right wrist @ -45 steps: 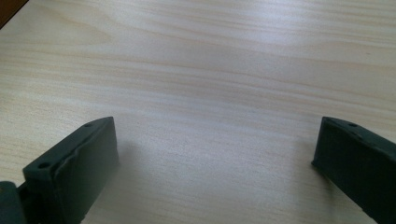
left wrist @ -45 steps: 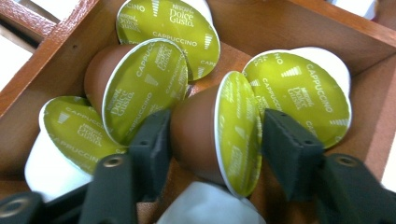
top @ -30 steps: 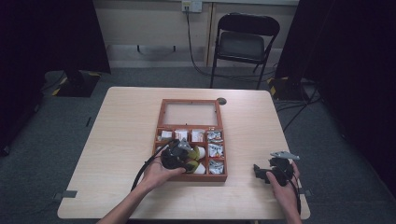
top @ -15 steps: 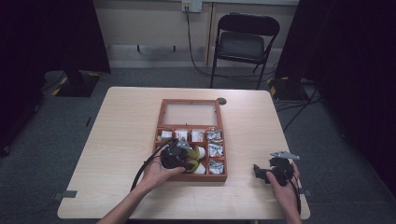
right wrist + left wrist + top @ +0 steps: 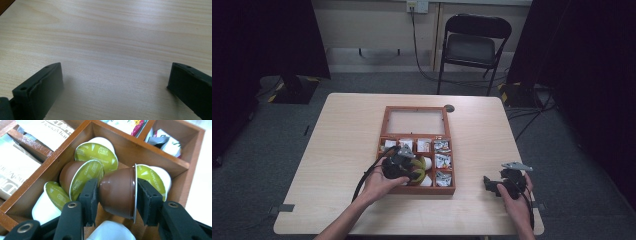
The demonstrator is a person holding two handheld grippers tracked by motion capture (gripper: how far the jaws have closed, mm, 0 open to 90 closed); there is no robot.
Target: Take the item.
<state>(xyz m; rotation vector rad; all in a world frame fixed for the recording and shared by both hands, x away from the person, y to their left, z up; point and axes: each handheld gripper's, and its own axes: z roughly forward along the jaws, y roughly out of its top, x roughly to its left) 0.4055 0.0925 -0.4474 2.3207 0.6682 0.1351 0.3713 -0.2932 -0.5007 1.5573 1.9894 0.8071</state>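
Left gripper view: my left gripper [image 5: 117, 195] grasps a brown capsule [image 5: 117, 192] (green lid sideways) inside the box's [image 5: 384, 131] capsule compartment. My right gripper [image 5: 115, 87] rests on the table [image 5: 342, 130], jaws spread wide, well apart from the box.

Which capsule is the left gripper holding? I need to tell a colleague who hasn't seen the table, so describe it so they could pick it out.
Find the wooden box mid-table, then its near compartment of coffee capsules. The brown capsule lies on its side, clamped between the left gripper jaws, base against one, green foil lid against the other. Its neighbours lie loose, most of them white.
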